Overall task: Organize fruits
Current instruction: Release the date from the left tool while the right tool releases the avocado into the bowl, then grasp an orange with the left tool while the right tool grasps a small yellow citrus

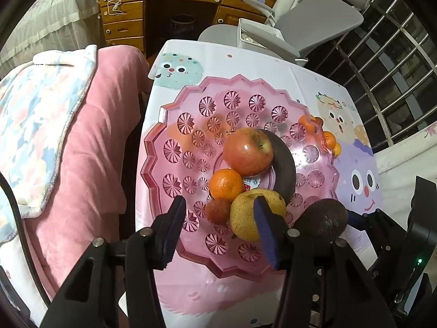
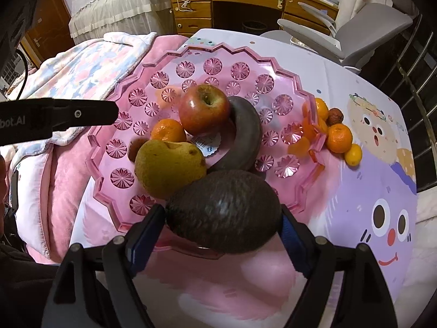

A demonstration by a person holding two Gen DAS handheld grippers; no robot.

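Right claw (image 2: 222, 218) grips an avocado (image 2: 224, 213) over the tray's (image 2: 109, 164) near rim; pear (image 2: 168, 168), apple (image 2: 204, 113) beyond. Left claw (image 1: 218, 205) gapes wide, marked "bot.AI".

Pink starburst-patterned tray (image 1: 169, 125), red apple (image 1: 248, 150), dark avocado (image 2: 224, 213).
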